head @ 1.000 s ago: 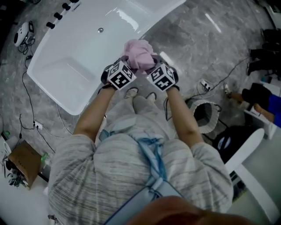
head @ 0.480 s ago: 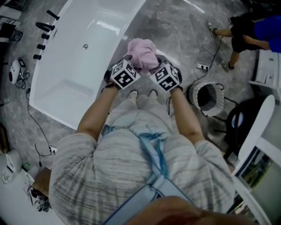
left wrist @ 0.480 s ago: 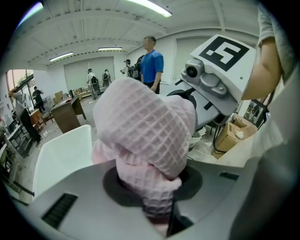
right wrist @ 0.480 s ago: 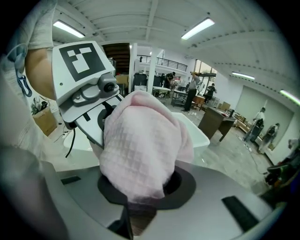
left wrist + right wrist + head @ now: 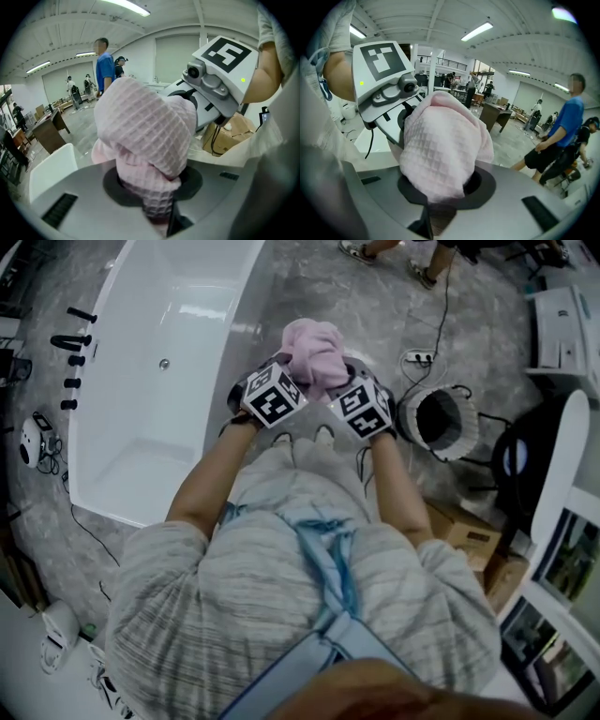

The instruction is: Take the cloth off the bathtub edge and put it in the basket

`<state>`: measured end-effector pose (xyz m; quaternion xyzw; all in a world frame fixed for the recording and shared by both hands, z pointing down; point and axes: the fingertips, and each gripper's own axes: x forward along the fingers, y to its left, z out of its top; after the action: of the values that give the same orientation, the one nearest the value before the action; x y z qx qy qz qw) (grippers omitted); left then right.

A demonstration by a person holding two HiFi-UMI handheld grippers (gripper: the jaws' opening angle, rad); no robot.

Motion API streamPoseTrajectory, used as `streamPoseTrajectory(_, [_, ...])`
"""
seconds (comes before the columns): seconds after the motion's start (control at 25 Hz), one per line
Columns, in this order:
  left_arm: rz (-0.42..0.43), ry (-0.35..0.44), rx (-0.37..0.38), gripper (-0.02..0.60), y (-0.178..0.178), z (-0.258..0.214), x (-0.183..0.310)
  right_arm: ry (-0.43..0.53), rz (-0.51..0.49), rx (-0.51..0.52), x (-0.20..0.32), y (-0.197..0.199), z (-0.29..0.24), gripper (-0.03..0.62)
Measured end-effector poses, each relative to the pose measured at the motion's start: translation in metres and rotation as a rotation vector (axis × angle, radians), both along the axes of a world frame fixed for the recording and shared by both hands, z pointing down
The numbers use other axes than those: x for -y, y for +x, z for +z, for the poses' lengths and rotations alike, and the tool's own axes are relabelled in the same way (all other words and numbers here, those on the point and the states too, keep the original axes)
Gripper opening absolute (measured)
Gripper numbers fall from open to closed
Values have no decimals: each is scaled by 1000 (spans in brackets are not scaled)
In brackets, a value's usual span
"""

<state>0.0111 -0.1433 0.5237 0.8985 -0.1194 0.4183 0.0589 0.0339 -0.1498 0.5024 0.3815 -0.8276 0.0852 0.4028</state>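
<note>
Cloth (image 5: 314, 352): pink waffle weave, bunched, upper centre of frame, tight in left gripper (image 5: 286, 385) and right gripper (image 5: 349, 395) jaws.

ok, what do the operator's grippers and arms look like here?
Left gripper and right gripper match: grey shells, dark jaws, each topped by a white cube with black square markers and a small camera. Short grey striped sleeves.

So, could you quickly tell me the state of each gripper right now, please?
Left gripper: closed, holding the pink cloth.
Right gripper: closed, holding the same pink cloth.
</note>
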Motion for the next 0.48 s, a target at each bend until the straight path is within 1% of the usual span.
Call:
streamPoseTrajectory(0.24, [67,14,-2,107,22,-12,-8,19,70,0,-10,22,-12,95])
streamPoseTrajectory(0.48, [103,13,4,107,27,-15,-10,18,106,14,-13,28,-13,96])
